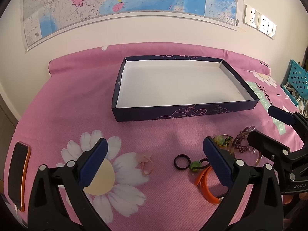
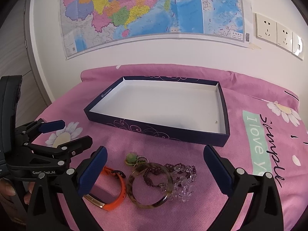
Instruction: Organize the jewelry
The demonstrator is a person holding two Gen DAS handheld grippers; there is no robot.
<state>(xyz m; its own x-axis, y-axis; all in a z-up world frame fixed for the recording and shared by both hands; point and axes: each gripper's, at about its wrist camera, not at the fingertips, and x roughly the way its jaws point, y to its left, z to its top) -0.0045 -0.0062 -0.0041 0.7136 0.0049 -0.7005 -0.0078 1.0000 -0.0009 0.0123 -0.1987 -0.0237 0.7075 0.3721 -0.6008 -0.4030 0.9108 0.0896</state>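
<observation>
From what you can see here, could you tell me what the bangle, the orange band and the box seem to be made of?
Bangle: glossy mottled brown, probably resin or horn. Orange band: matte, flexible-looking, likely silicone, with a metallic gold segment. Box: printed cardboard, dark outside, white inside, by its thin folded walls.

Each tool (image 1: 155, 152) had black plastic arms and silver rivets. Its fingers (image 1: 95, 160) wore blue ribbed pads. The left tool (image 2: 57, 132) bore white "GenRobot.AI" lettering.
</observation>
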